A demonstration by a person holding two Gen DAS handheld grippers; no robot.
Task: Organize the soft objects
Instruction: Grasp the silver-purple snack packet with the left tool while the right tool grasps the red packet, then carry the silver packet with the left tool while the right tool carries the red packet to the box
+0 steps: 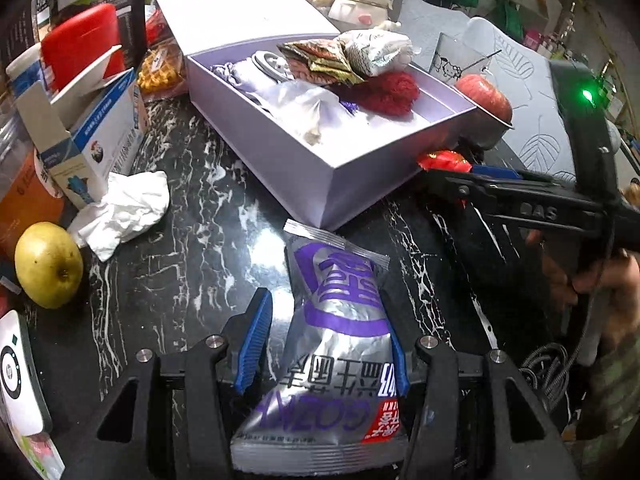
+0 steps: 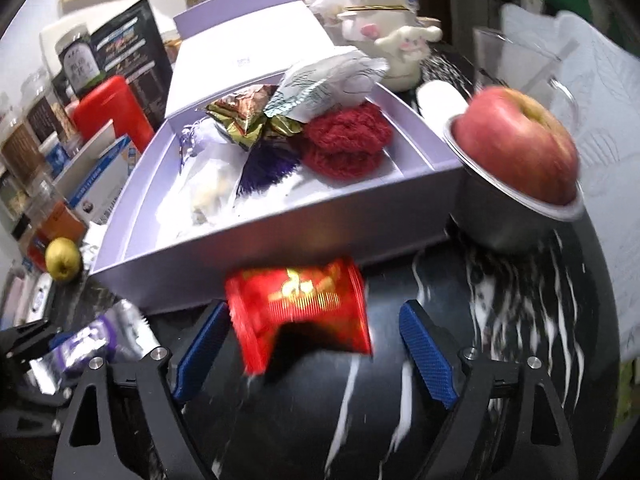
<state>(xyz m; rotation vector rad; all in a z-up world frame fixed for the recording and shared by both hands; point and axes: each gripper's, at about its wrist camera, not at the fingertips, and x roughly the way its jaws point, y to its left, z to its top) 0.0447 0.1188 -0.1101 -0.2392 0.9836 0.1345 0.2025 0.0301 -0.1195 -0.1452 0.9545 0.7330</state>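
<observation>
A lilac box [image 1: 360,184] [image 2: 280,276] on the black marble table holds soft things: red yarn [image 1: 384,90] [image 2: 348,144], foil packets [image 1: 320,62] and a white pouch. A silver-and-purple snack bag [image 1: 332,336] lies between my left gripper's [image 1: 328,340] open fingers, touching the right pad. A red packet [image 2: 304,304] [image 1: 444,160] lies by the box's front wall, between my right gripper's [image 2: 316,344] open fingers, nearer the left pad. The right gripper also shows in the left wrist view [image 1: 480,178].
A yellow apple [image 1: 48,266] [image 2: 63,259], a crumpled tissue [image 1: 124,208] and small cartons [image 1: 100,144] sit to the left. A red apple [image 2: 516,146] [image 1: 486,96] rests in a metal bowl right of the box. A plush toy [image 2: 404,50] stands behind.
</observation>
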